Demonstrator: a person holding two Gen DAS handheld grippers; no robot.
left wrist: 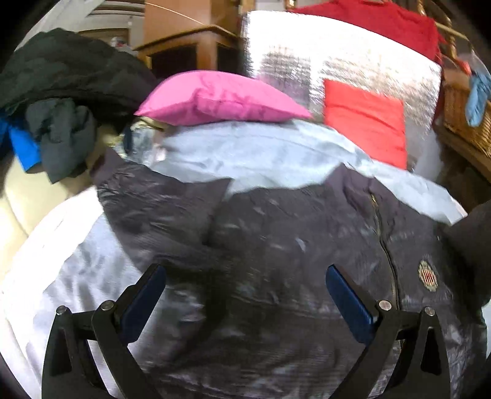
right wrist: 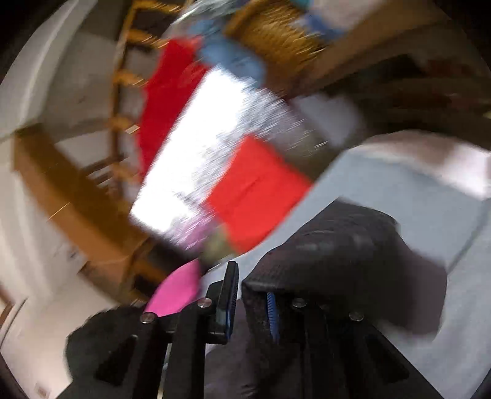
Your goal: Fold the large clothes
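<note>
In the left wrist view, one dark jacket [left wrist: 276, 245] lies spread on a pale grey sheet [left wrist: 260, 147], its zip running down the right half and one round embroidered badge [left wrist: 428, 275] beside the zip; any writing on the badge is too small to read. The left gripper [left wrist: 245, 282] hangs over the jacket with its two blue-padded jaws wide apart and nothing between them. Beyond the jacket sit one pink cushion [left wrist: 221, 98], one silver foil-faced bag [left wrist: 337, 61] with a red panel, and a red garment [left wrist: 383, 21] on top of it. At the left is a heap of dark clothes [left wrist: 61, 92] with a scrap of bright blue. One wicker basket [left wrist: 463, 119] stands at the right edge with a light blue cloth [left wrist: 477, 92] hanging over its rim.

The right wrist view is tilted and heavily blurred. The right gripper [right wrist: 248, 300] has its jaws drawn together on a fold of the dark jacket [right wrist: 343, 254], which bunches up over the right finger above the grey sheet [right wrist: 399, 190]. The same single silver bag [right wrist: 214, 129], pink cushion [right wrist: 178, 291] and wicker basket [right wrist: 276, 33] show behind, the basket holding blue cloth. No lettering can be read.
</note>
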